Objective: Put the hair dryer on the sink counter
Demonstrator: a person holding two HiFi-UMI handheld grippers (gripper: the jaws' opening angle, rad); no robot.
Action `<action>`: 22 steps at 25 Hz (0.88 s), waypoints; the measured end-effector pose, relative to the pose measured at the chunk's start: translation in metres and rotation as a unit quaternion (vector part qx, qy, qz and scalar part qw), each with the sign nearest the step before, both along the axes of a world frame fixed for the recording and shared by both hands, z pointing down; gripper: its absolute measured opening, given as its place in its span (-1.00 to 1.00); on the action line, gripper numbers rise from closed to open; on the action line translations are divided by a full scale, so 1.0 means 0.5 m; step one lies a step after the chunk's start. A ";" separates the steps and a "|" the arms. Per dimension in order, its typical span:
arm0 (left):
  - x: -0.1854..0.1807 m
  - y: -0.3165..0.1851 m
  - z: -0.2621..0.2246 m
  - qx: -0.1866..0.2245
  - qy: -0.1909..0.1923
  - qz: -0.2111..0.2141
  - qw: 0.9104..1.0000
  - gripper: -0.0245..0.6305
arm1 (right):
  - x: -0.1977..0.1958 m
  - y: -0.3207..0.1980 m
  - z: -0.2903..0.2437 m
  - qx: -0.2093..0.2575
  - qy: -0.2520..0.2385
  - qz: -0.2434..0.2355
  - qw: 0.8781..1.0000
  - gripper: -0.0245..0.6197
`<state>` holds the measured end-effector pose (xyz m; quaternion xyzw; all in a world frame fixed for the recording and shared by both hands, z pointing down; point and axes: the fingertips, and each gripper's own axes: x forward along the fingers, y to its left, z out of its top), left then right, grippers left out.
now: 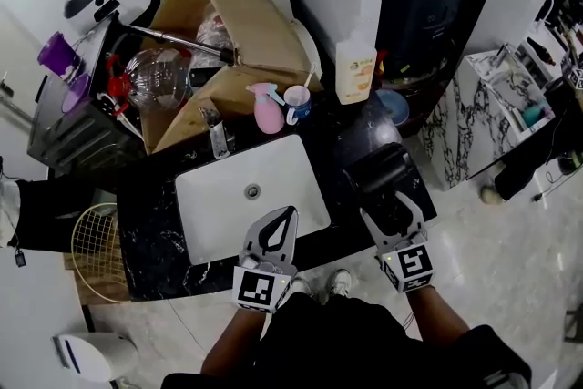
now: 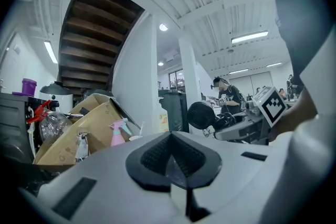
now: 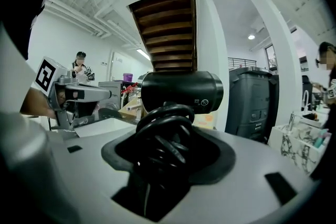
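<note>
The right hand-held gripper (image 1: 392,216) clamped a black hair dryer (image 1: 375,170) over the dark surface (image 1: 155,232); the left hand-held gripper (image 1: 281,221), closed and empty, hovered by the sink (image 1: 228,196).

Black counter (image 1: 153,237) (marbled) carries pink spray bottle (image 1: 266,110), cup (image 1: 297,103).

The hair dryer (image 1: 383,170) is seen in plain black, against a sink counter (image 1: 155,241) of black stone veined with white, into which a white basin (image 1: 219,205) is set. A pink spray bottle (image 1: 266,109), a brown cardboard box (image 1: 241,23) and a purple cup (image 1: 56,55) are seen behind. A side cabinet (image 1: 469,118) is patterned in white marble with black veins.
</note>
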<state>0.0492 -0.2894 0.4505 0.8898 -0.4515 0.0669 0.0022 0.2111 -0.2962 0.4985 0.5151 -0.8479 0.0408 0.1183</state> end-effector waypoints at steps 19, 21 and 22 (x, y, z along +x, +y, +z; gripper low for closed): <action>-0.113 -0.128 0.046 -0.031 0.037 -0.038 0.998 -0.93 | -0.048 -0.183 0.147 -0.102 0.026 0.032 0.994 -0.14; -0.120 -0.134 0.048 -0.032 0.039 -0.041 0.998 -0.94 | -0.053 -0.194 0.168 -0.118 0.033 0.033 0.992 -0.14; -0.123 -0.137 0.048 -0.033 0.041 -0.043 0.998 -0.93 | -0.055 -0.199 0.178 -0.127 0.035 0.035 0.991 -0.14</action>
